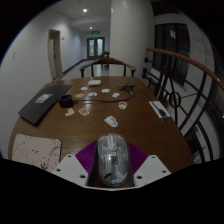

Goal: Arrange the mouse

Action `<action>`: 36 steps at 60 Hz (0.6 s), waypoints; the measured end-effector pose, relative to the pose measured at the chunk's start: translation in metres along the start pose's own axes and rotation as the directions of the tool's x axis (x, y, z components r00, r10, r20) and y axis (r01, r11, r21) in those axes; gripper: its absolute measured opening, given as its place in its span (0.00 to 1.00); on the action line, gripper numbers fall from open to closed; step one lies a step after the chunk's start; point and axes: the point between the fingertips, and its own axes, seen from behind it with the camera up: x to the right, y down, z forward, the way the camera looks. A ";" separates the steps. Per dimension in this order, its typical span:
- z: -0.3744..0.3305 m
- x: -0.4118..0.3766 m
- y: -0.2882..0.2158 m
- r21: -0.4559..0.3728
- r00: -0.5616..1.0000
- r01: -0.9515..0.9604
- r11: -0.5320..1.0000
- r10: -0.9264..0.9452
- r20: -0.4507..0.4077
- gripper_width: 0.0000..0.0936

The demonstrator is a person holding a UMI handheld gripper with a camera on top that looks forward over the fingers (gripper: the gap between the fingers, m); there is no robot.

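Note:
A silver-grey computer mouse [112, 158] sits between my gripper's [112, 166] two fingers, held above the brown wooden table [120, 108]. The purple pads [86, 156] press against both of its sides. The mouse points away from me, its wheel line running forward. My fingers are shut on it. The mouse's underside and the table right beneath it are hidden.
A dark laptop [42, 102] lies beyond the fingers to the left. A small white object [111, 121] lies just ahead of the fingers. Papers and small items [100, 93] are scattered farther down the table. A sheet with drawings [33, 150] lies at the near left. A railing [175, 85] runs along the right.

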 end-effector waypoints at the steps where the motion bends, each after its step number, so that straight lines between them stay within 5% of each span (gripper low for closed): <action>1: 0.000 0.000 0.000 0.000 1.000 -0.002 1.000 0.002 -0.003 0.48; 12: -0.049 -0.013 -0.012 0.026 0.997 -0.009 1.000 0.011 -0.076 0.41; 24: -0.144 -0.145 -0.061 0.174 1.000 0.005 0.985 -0.008 0.017 0.41; 36: -0.108 -0.264 0.007 0.037 0.984 0.108 0.993 -0.112 0.139 0.41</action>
